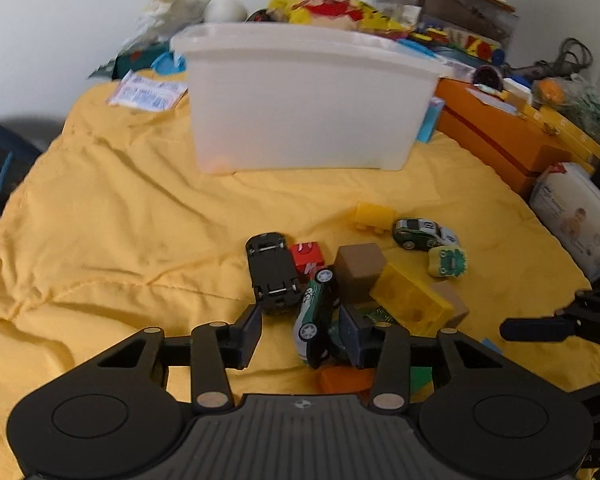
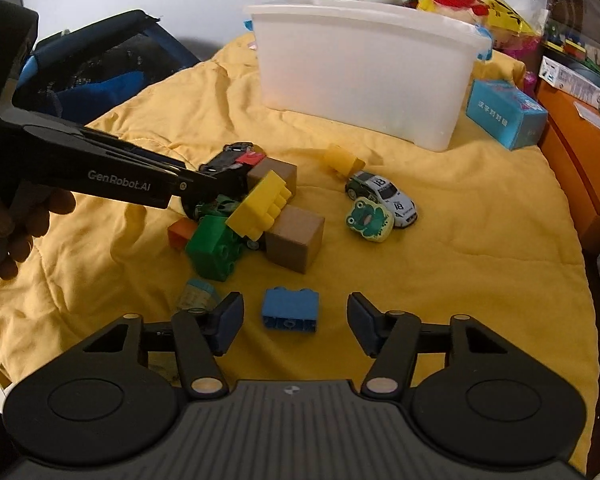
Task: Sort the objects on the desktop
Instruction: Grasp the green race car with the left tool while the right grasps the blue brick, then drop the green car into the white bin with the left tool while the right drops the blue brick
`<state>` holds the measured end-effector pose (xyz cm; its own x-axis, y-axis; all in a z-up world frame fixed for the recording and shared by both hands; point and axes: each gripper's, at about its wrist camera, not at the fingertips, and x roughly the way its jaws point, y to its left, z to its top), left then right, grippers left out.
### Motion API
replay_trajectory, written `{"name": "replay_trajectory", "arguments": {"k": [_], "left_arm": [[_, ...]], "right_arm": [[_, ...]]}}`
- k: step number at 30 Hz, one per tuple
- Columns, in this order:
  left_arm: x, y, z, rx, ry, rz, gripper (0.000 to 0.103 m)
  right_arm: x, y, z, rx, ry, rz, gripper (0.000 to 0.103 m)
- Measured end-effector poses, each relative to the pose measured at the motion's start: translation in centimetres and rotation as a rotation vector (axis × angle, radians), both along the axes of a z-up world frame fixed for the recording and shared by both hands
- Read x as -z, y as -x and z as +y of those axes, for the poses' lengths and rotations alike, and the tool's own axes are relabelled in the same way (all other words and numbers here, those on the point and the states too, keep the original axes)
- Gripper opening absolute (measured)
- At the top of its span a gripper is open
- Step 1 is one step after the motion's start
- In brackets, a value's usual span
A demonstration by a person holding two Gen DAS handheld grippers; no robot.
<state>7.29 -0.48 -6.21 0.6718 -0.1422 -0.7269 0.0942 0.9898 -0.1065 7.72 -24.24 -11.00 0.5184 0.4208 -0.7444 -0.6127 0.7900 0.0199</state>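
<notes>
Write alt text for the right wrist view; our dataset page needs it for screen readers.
The right gripper hovers open around a blue brick on a yellow cloth. Beyond lie blocks, toy cars and a white bin.

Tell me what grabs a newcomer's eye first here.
A jumbled heap of plastic bricks, wooden cubes and toy cars lies mid-table on the crumpled yellow cloth. Behind it stands a big translucent white plastic tub. Nearest, the right tongs straddle a small blue plastic brick, pads apart from it.
</notes>
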Motion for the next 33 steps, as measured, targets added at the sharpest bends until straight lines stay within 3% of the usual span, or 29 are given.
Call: {"name": "replay_trajectory", "arguments": {"k": [6,8,9,15,24,33], "left_arm": [[0.5,-1.3,-0.1,0.002,0.03,0.022,0.043],[0.6,-1.5,-0.2,0.015,0.049,0.03,0.027],[0.6,-1.4,-0.5,0.026,0.051,0.028,0.025],[0.2,-1.0,-0.6,0.033,0.026,0.019,0.019],[-2.6,-0.2,1.2,0.001,0.039,-0.052,0.019],[-7.2,-1.6,2.6,-0.021,0.016,-0.126,0.019]], "right_arm": [[0.7,-0.7,0.1,0.029,0.007,0.025,0.05],[0.8,-0.7,0.1,0.029,0.006,0.032,0.041],[0.8,-0.7,0.1,0.029,0.004,0.035,0.036],[0.4,-0.5,-0.4,0.034,-0.016,0.037,0.035],[-2.4,-0.7,-1.4,0.057,-0.075,-0.021,0.035],[-6.1,-3.8,-1.9,0.12,-0.159,-0.091,0.035]]}}
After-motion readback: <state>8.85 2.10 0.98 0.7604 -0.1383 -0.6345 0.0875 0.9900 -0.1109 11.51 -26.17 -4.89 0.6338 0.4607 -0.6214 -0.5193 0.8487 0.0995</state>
